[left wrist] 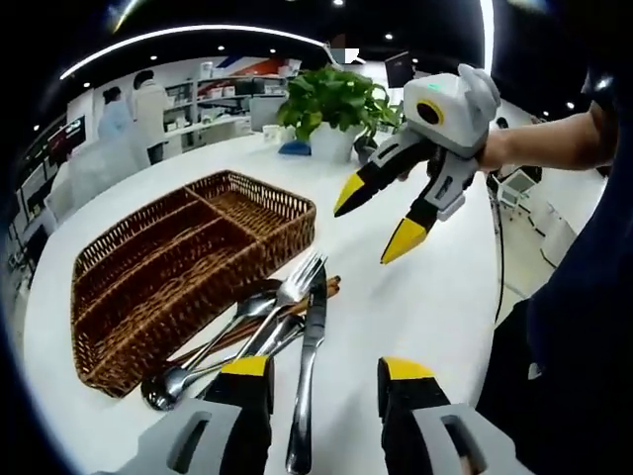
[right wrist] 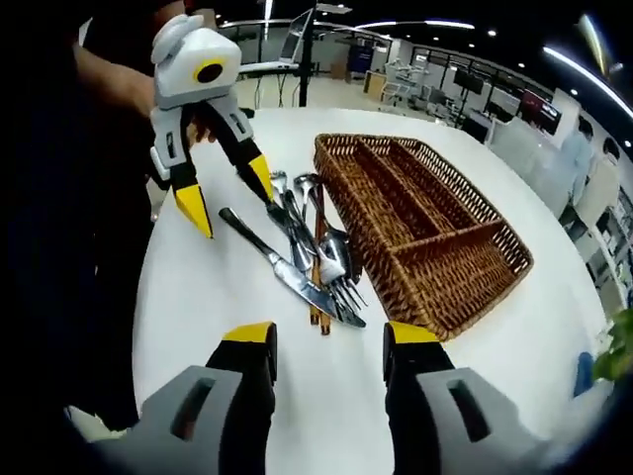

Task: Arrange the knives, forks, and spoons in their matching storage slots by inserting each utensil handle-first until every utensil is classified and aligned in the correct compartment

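A brown wicker tray (left wrist: 188, 262) (right wrist: 425, 223) with long slots and one cross compartment sits on the white table (left wrist: 425, 307); its slots look bare. Beside it lies a loose pile of cutlery: a knife (left wrist: 309, 356) (right wrist: 282, 265), a fork (left wrist: 294, 292) (right wrist: 343, 290), spoons (left wrist: 170, 384) (right wrist: 309, 188) and brown wooden-handled pieces (right wrist: 318, 297). My left gripper (left wrist: 326, 368) (right wrist: 229, 196) hovers over the handle end of the pile, open and holding nothing. My right gripper (right wrist: 331, 336) (left wrist: 376, 218) is open too, above the table on the opposite side of the pile.
A potted green plant (left wrist: 336, 104) stands at the table's far end, with a blue object (left wrist: 294, 148) next to it. A person's forearm (left wrist: 554, 143) holds the right gripper. The table edge (right wrist: 143, 297) runs close to the pile. People stand by shelves (left wrist: 138, 109) behind.
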